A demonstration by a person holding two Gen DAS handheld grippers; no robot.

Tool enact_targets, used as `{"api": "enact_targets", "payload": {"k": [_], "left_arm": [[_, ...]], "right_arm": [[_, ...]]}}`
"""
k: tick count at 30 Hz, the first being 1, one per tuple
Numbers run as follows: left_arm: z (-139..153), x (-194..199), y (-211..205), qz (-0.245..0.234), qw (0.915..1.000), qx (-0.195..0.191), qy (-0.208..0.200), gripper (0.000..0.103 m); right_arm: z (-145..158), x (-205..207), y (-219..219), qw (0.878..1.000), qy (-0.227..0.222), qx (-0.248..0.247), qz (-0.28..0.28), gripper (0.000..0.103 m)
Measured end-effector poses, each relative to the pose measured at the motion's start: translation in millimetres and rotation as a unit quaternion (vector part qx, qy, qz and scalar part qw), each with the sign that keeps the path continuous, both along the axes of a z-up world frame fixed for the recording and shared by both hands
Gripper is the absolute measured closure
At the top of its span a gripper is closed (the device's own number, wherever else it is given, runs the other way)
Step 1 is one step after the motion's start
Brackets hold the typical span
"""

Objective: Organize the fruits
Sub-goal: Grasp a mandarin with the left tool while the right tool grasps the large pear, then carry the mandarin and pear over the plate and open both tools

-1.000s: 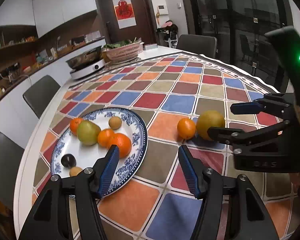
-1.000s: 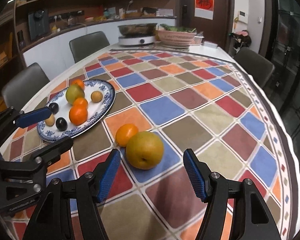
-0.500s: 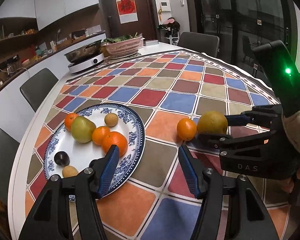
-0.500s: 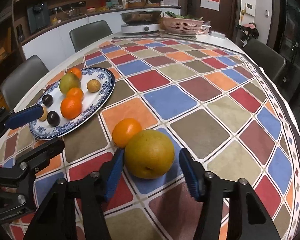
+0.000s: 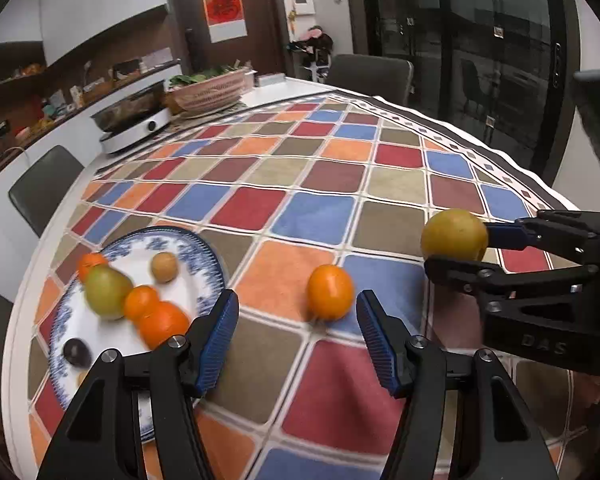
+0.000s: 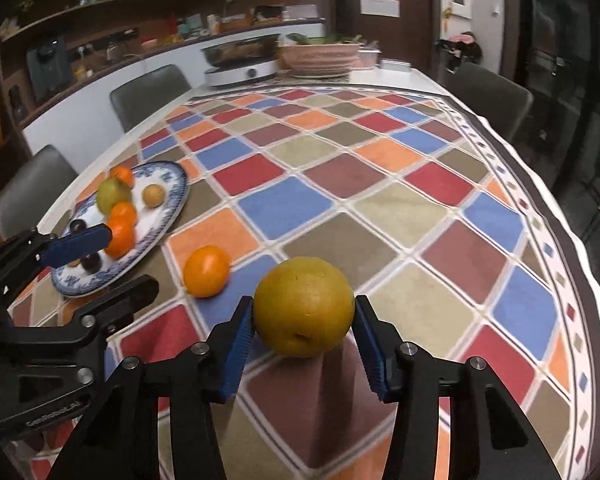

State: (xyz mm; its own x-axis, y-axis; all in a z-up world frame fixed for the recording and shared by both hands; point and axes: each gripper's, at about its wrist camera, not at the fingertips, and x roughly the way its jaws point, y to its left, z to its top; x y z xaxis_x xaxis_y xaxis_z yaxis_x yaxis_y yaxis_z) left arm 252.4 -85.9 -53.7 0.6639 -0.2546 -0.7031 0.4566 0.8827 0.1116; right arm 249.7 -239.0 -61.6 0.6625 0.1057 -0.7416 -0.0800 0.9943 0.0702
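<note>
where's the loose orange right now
In the left wrist view the orange sits on the tablecloth just ahead of the open left gripper, between the plate and the pear.

Both units share one build. The left gripper (image 5: 296, 334) has matte black angular arms with triangular cut-outs, silver round screw heads at the pivots, and ribbed blue pads (image 5: 217, 338) on the finger tips. The right gripper (image 6: 304, 344) matches it in black frame, silver screws and blue ribbed pads (image 6: 236, 354). Raised lettering "DAS" marks its side housing at the lower right of the left wrist view.
</note>
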Motion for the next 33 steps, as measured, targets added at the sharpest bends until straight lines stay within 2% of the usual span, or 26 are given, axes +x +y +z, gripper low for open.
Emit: {"api": "enact_targets", "payload": {"k": [9,12,14,15,19,24,33], "left_arm": [[-16.4,22.4,-25.6,-0.001,0.9995,0.018,0.026,0.042],[-18.8,24.7,-27.7,0.003,0.9993,0.019,0.031,0.055],[-19.8,25.3,-27.7,0.002,0.9991,0.017,0.039,0.069],[-20.3,25.3,-27.9,0.001,0.9989,0.017,0.045,0.07],[-14.9,21.4,-25.5,0.006,0.9987,0.011,0.05,0.071],[2.3,8.9,-17.0,0.02,0.9992,-0.005,0.034,0.071],[36.6,-20.1,1.4,0.042,0.9989,-0.02,0.009,0.071]], "right_arm": [[1.7,-1.8,-18.7,1.0,-0.001,0.009,-0.025,0.053],[0.3,-2.0,-17.9,1.0,0.001,0.01,-0.023,0.053],[-0.7,-1.9,-17.7,1.0,0.002,0.011,-0.023,0.053],[-1.2,-1.8,-17.7,1.0,0.003,0.012,-0.023,0.053],[-1.0,-3.1,-17.9,1.0,0.004,0.014,-0.023,0.053],[5.0,-8.3,-17.1,1.0,0.0,0.021,-0.02,0.053],[34.7,-29.7,-6.0,0.999,-0.032,0.028,-0.003,0.053]]}}
